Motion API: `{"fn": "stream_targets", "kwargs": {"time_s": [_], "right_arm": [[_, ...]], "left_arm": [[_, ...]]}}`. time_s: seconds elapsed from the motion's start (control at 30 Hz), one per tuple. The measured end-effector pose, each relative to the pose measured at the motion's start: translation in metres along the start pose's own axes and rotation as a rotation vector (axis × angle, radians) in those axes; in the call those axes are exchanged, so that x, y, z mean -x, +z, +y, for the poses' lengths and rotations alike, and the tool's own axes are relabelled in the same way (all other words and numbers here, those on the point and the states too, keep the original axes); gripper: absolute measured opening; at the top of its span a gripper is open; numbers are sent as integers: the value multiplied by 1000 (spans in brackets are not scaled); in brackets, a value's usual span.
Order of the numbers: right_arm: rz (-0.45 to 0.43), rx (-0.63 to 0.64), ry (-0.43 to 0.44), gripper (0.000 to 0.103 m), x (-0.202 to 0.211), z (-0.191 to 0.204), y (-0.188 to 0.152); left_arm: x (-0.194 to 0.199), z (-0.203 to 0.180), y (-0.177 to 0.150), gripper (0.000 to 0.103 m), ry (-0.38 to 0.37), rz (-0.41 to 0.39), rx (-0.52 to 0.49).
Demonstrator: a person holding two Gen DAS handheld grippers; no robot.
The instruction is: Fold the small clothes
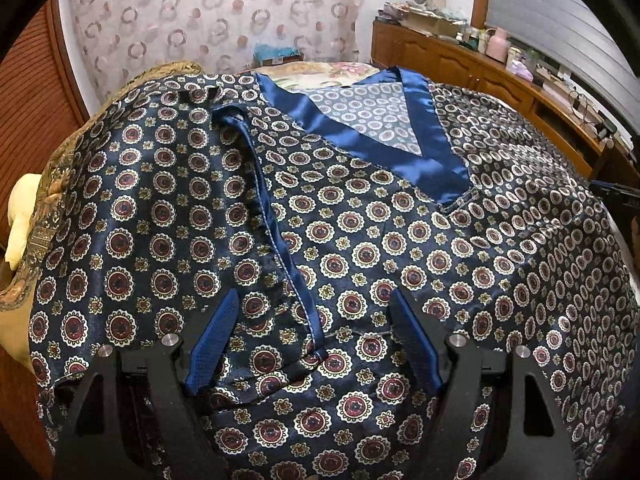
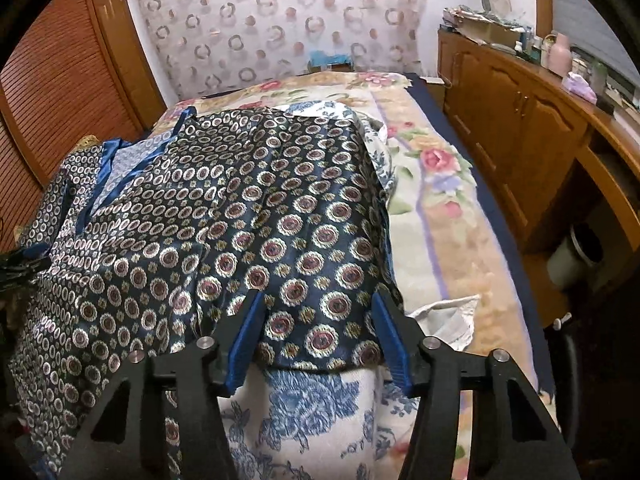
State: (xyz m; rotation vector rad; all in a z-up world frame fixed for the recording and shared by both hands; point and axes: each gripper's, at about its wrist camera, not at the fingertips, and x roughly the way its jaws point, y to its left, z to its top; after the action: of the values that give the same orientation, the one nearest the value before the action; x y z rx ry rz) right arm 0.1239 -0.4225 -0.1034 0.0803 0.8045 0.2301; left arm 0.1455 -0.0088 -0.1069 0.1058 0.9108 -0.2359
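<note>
Now the navy patterned satin top (image 1: 360,240) lies spread over the bed, filling most of both frames, its blue V-neck (image 1: 360,128) at upper centre. My left claw (image 1: 312,320) stands released over a folded sleeve hem, while my right claw (image 2: 316,320) straddles the garment's edge unclenched, floral blanket (image 2: 440,208) to its right.

My pads (image 1: 214,344) were blue, arms black; shirt (image 1: 360,248) was navy satin with maroon-and-cream medallions, plain blue neck trim (image 1: 320,120); blanket (image 2: 440,184) cream with pink roses; cloth (image 2: 316,408) white with blue flowers.
</note>
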Motion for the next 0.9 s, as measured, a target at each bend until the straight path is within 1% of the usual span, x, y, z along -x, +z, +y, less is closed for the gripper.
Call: {"fn": "stream_targets", "kwargs": {"time_s": [0.1, 0.17, 0.3, 0.47, 0.53, 0.6, 0.63, 0.7, 0.8, 0.9], "right_arm": [[5, -8, -1, 51, 11, -16, -4], [6, -16, 2, 48, 18, -22, -4], [4, -29, 21, 45, 27, -31, -11], [7, -24, 34, 38, 31, -31, -11], [6, -11, 25, 37, 33, -30, -11], [0, -1, 6, 28, 33, -28, -11], [-1, 7, -8, 26, 32, -25, -10], [-4, 38, -47, 14, 34, -22, -10], [-7, 68, -72, 7, 34, -13, -9], [-43, 97, -82, 5, 41, -2, -3]], "left_arm": [[-1, 0, 0, 81, -2, -4, -4], [-2, -1, -1, 86, -4, -12, -11], [-6, -6, 1, 92, -14, -3, -27], [-9, -11, 1, 102, -27, 10, -48], [-10, -13, 2, 103, -28, 11, -51], [-10, -12, 2, 103, -29, 11, -50], [-10, -12, 2, 103, -29, 11, -50], [-10, -12, 2, 103, -29, 11, -50], [-10, -12, 2, 103, -29, 11, -50], [-10, -12, 2, 103, -29, 11, -50]]}}
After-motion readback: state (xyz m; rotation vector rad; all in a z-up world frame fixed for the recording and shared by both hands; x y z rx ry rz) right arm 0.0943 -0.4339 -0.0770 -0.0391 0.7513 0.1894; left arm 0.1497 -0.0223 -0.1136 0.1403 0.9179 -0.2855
